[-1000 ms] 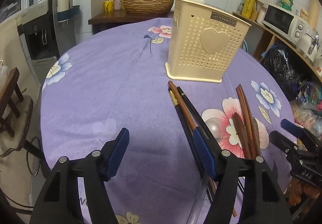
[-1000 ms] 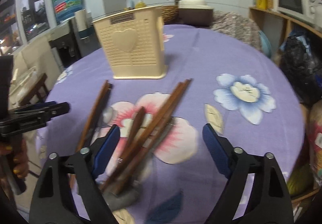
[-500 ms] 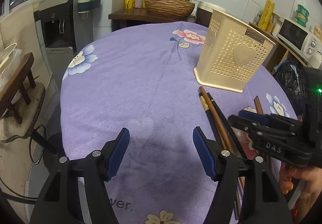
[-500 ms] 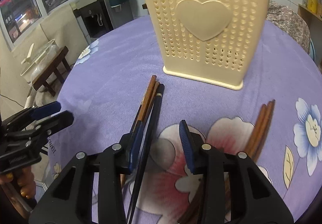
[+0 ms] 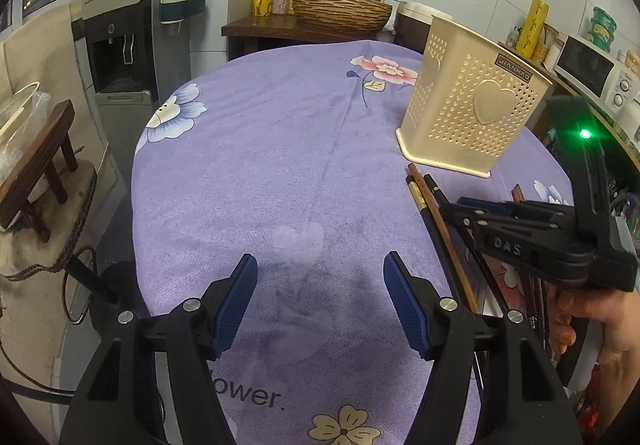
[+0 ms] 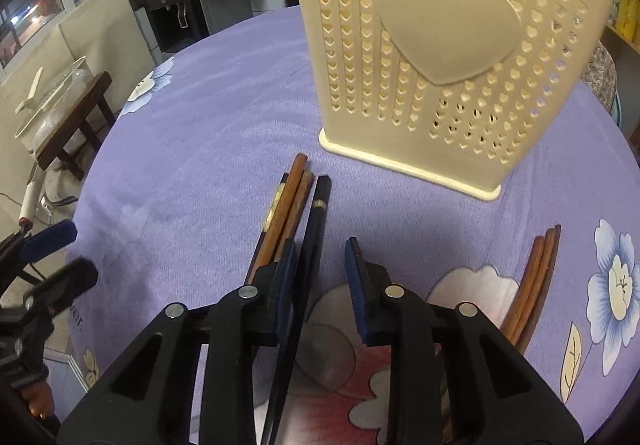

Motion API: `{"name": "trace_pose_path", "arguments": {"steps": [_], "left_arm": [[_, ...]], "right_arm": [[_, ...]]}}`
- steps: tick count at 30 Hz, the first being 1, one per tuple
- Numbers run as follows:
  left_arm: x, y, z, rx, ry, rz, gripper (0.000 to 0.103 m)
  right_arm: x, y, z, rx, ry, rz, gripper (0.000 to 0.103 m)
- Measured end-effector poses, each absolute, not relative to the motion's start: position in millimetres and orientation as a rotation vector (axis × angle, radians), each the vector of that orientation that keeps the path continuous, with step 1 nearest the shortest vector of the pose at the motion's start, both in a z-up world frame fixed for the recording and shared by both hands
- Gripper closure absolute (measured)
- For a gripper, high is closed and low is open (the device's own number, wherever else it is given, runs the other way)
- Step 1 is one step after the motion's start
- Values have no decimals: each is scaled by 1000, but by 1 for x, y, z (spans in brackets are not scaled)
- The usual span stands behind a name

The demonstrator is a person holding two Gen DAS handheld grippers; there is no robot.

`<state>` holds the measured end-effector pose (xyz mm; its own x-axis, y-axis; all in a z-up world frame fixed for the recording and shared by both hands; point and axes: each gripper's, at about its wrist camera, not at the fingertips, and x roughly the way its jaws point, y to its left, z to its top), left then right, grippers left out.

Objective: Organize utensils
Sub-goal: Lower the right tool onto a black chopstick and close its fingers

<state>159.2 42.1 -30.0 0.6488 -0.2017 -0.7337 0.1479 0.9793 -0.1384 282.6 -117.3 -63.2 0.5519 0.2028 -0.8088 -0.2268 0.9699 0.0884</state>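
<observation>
Right gripper (image 6: 320, 281) low over the bundle of chopsticks (image 6: 296, 201) at 6 o'clock from the cream holder (image 6: 440, 57). Jaws narrow and just been closing; 1 black chopstick (image 6: 316, 221) lies between the pads, left pad beside it, right pad apart, no pinch yet. Left gripper (image 5: 320, 301) wide, nothing in it, over bare purple cloth (image 5: 260, 165). 2nd bundle (image 6: 536, 269) at 3 o'clock. Advice: centre the pads, close only on what will lift level, then stand it in the holder.
</observation>
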Motion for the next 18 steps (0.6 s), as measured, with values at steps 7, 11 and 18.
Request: {"name": "trace_pose_path", "arguments": {"steps": [7,11,18], "left_arm": [[161,24,-33,-32,863,-245,38],[168,8,-34,-40,889,-299,38],[201,-24,-32,-20,931,-352,38]], "right_arm": [[283,-141,-57,109,942,262,95],[266,-157,-41,171,884,280,95],[217,-193,10,201,700,248,95]]}}
